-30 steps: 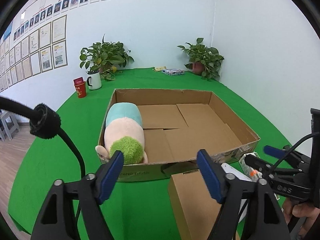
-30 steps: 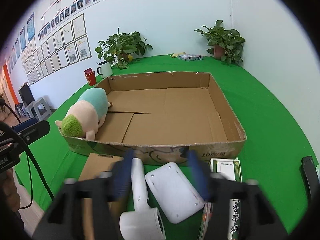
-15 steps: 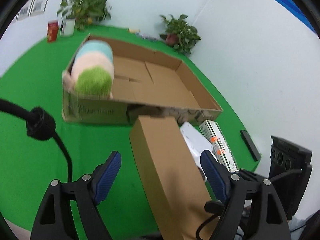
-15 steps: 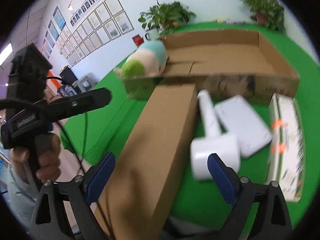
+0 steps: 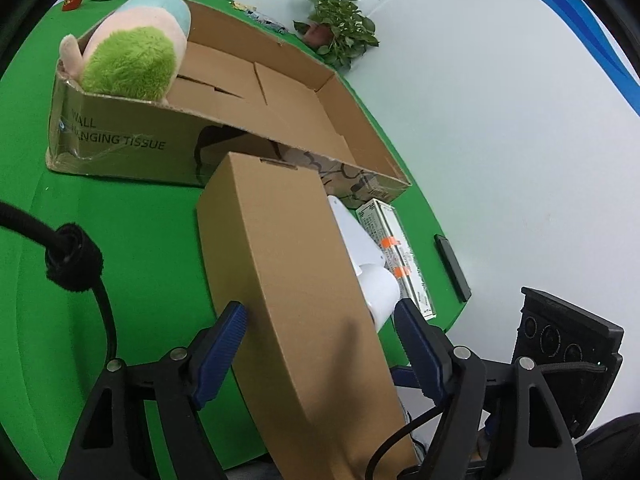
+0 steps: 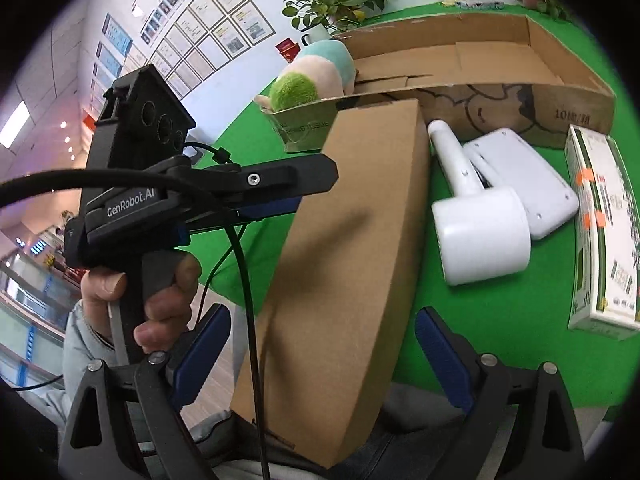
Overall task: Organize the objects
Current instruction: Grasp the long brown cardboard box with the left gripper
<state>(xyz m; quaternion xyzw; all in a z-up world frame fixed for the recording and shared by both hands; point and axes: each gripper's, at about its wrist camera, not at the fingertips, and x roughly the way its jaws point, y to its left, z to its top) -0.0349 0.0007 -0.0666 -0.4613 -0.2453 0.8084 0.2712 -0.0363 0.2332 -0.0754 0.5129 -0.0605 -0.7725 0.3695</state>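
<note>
A long brown cardboard box [image 5: 288,280] lies on the green table, running from the tray's front wall past the near table edge; it also shows in the right wrist view [image 6: 352,248]. My left gripper [image 5: 320,332] is open and straddles its near part, fingers apart from its sides. My right gripper [image 6: 320,356] is open around the same box's near end. The open cardboard tray [image 5: 120,140] holds a plush toy [image 5: 132,52] at its left end.
A white handheld device [image 6: 476,216], a white flat device [image 6: 520,176] and a green-white carton [image 6: 604,232] lie right of the brown box. A black strip [image 5: 452,268] lies near the table's right edge. Potted plants [image 5: 340,28] and a mug stand at the back.
Both grippers have dropped lower and closer to the near end of the brown box, which now lies between each pair of open fingers. The left gripper now shows in the right wrist view.
</note>
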